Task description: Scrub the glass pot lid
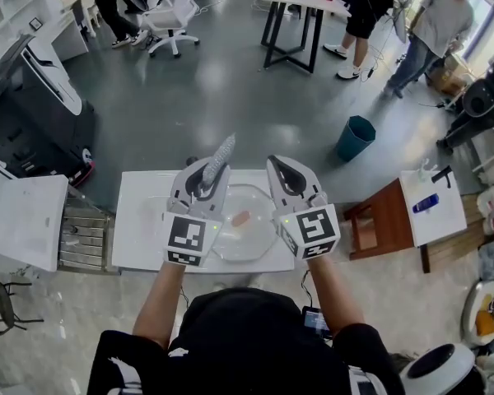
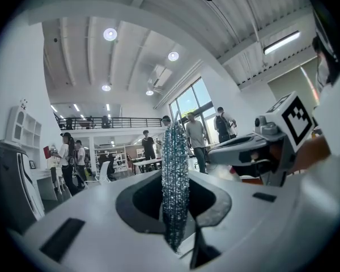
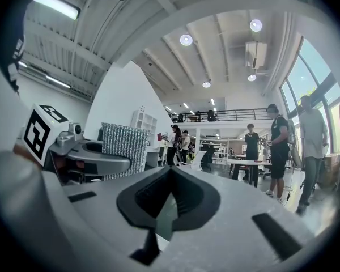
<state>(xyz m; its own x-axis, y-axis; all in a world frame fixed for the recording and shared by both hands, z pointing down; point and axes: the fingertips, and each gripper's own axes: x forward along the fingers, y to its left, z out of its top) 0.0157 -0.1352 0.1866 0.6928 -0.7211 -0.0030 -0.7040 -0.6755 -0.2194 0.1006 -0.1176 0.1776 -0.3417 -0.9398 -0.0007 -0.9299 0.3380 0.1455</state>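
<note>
Your left gripper [image 1: 204,179] is clamped on a glittery silver scouring pad [image 2: 175,174]. The pad stands edge-on between the jaws and pokes out past their far end. Your right gripper [image 3: 169,208] has its jaws pressed together with nothing between them. Both are held side by side above the white table [image 1: 140,220], pointing away from you.

The glass pot lid [image 1: 249,241] lies on that table, below and between the two grippers and touching neither. Its pinkish knob [image 1: 241,218] shows at the middle and seems to face up.

Treat the lid as stiff, smooth and breakable. It is probably heavy enough to sit steady, yet likely to slide on the bare tabletop once you press and rub. The knob looks like the best place to grip, since it is the one raised part the right jaws could close around (they would have to open first). The thin rim lies flat against the table and offers little to pinch. The pad looks soft and light and will probably bend under pressure, so work with its broad face rather than its edge.
</note>
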